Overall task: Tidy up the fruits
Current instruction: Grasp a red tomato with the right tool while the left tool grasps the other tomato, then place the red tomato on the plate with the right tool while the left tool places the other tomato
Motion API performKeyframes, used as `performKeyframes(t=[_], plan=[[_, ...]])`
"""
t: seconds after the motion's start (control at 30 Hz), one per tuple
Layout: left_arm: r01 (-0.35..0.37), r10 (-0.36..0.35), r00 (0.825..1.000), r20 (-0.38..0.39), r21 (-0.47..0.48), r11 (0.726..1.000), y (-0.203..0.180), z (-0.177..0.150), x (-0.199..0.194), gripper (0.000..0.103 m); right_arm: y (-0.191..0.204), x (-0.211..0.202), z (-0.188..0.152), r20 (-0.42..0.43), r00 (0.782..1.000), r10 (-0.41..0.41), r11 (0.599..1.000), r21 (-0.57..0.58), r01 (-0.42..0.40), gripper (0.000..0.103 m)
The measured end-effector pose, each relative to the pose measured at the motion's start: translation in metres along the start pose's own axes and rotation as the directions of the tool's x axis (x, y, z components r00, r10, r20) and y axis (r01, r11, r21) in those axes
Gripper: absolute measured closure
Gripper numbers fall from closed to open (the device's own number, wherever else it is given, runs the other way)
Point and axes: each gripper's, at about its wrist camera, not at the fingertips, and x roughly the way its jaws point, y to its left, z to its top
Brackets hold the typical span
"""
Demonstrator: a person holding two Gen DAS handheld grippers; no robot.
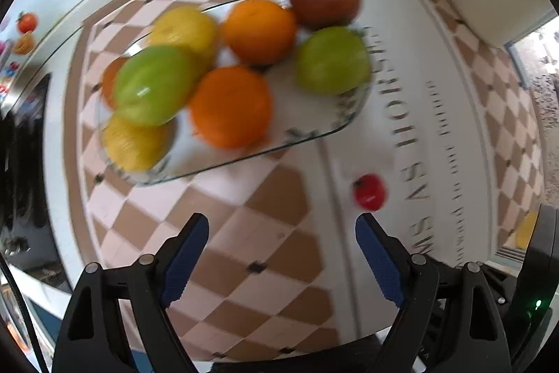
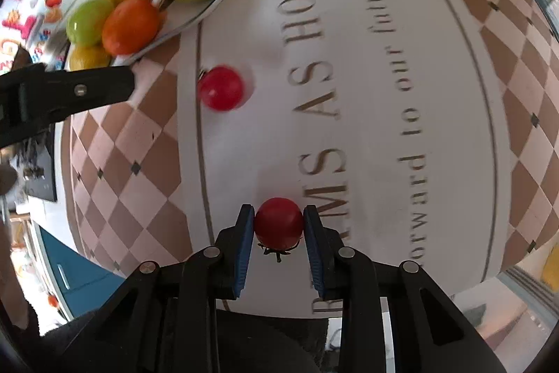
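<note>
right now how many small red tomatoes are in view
2: one tomato is clamped between the right gripper fingers, the other lies loose on the tablecloth near the plate. More may be hidden.

Your left tool (image 1: pixel 282 226) is matte black plastic with two angular fingers, each lined on its inner face with a ribbed blue pad (image 1: pixel 379 261). Round silver screws sit at the linkage joints, above triangular cut-outs in the frame. Your right tool (image 2: pixel 278 226) has the same black fingers, blue pads and silver screws.
</note>
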Motion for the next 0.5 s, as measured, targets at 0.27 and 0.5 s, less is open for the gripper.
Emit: performKeyframes(t=[0.27,0.5], plan=[[0.059,-0.054,0.997,-0.049,0.126,0.990,-0.053,0.021,0.030,0.026,-0.033,-0.015,0.014,0.034,0.999,0.018,0.997,0.074,-0.020,0.072],[0.066,-0.047,0.992,-0.113,0.168,0.984,-0.072,0.021,0.059,0.061,-0.048,-0.020,0.026,0.043,0.998,0.040,0.994,0.105,-0.044,0.072]])
